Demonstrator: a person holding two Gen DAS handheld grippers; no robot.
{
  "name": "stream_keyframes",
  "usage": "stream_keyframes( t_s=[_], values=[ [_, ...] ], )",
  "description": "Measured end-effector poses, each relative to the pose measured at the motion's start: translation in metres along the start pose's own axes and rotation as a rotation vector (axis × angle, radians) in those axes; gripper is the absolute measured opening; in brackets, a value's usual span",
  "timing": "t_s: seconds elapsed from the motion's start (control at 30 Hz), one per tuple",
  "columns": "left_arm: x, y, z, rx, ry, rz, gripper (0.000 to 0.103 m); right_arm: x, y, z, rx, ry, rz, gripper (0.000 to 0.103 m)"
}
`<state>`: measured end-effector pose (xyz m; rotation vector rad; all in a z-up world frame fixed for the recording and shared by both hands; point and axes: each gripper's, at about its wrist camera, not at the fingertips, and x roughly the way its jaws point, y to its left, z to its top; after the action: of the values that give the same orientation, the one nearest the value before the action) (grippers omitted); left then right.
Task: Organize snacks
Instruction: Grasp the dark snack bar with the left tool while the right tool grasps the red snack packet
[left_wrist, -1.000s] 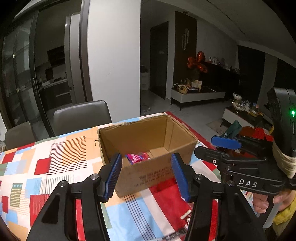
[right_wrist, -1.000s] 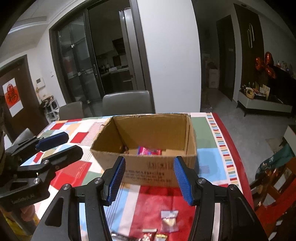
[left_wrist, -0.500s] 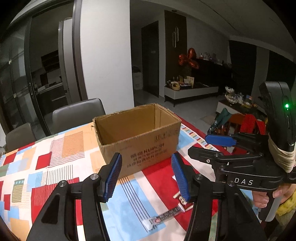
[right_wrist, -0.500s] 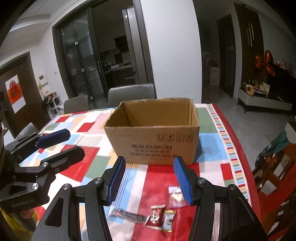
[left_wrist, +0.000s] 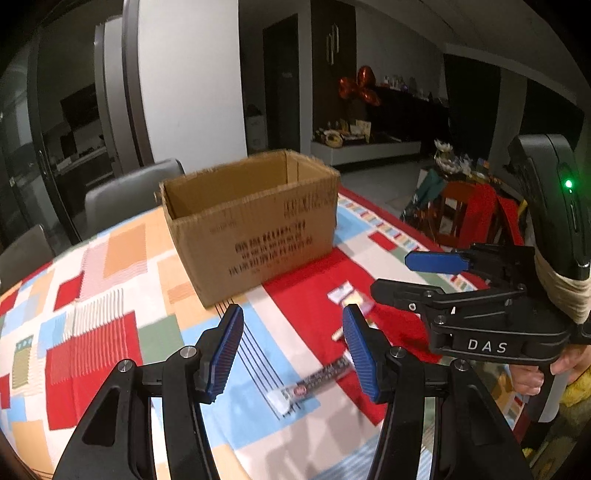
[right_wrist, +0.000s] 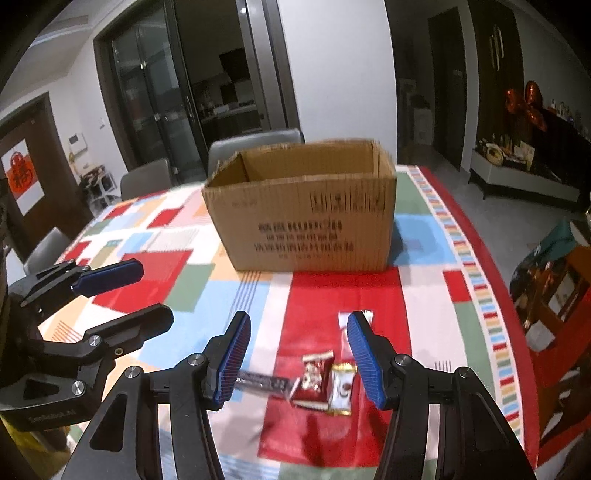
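An open cardboard box (left_wrist: 255, 221) (right_wrist: 306, 218) stands on the patchwork tablecloth; its inside is hidden from here. Loose snacks lie in front of it: a long dark bar (left_wrist: 314, 380) (right_wrist: 264, 384), a red candy packet (right_wrist: 314, 376), a white-and-gold packet (right_wrist: 341, 386) and a clear packet (left_wrist: 351, 297) (right_wrist: 345, 326). My left gripper (left_wrist: 291, 350) is open and empty above the bar, and also shows in the right wrist view (right_wrist: 122, 295). My right gripper (right_wrist: 299, 356) is open and empty over the small packets, and also shows in the left wrist view (left_wrist: 413, 275).
Grey chairs (right_wrist: 255, 147) stand behind the table. The table's right edge (right_wrist: 517, 306) drops to the floor, with a red chair and clutter (left_wrist: 469, 214) beyond. Glass doors and a white wall are at the back.
Both grippers have pulled back and down from the box. The box's inside, seen earlier with a pink packet, is out of sight; the snacks on the cloth have come into view.
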<state>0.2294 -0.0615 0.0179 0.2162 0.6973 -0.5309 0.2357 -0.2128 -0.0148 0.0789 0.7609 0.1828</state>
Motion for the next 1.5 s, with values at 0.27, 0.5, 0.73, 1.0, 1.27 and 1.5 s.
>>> stream_keyframes(
  t_s=[0.27, 0.5, 0.73, 1.0, 1.27, 1.5],
  values=[
    [0.025, -0.004, -0.028, 0.027, 0.089, -0.048, 0.055, 0.015, 0.0, -0.023, -0.008, 0.059, -0.029, 0.055],
    [0.05, -0.003, -0.048, 0.044, 0.159, -0.1, 0.055, 0.029, 0.0, -0.04, -0.005, 0.108, -0.046, 0.055],
    [0.077, -0.005, -0.064, 0.086, 0.23, -0.114, 0.055, 0.048, -0.002, -0.051, 0.002, 0.163, -0.054, 0.054],
    [0.103, -0.008, -0.069, 0.125, 0.275, -0.125, 0.055, 0.068, -0.007, -0.056, 0.029, 0.21, -0.048, 0.046],
    [0.12, -0.014, -0.069, 0.141, 0.294, -0.141, 0.055, 0.082, -0.006, -0.053, 0.041, 0.225, -0.038, 0.039],
    [0.119, -0.004, -0.069, 0.075, 0.293, -0.167, 0.036, 0.094, -0.007, -0.053, 0.046, 0.245, -0.039, 0.033]
  ],
)
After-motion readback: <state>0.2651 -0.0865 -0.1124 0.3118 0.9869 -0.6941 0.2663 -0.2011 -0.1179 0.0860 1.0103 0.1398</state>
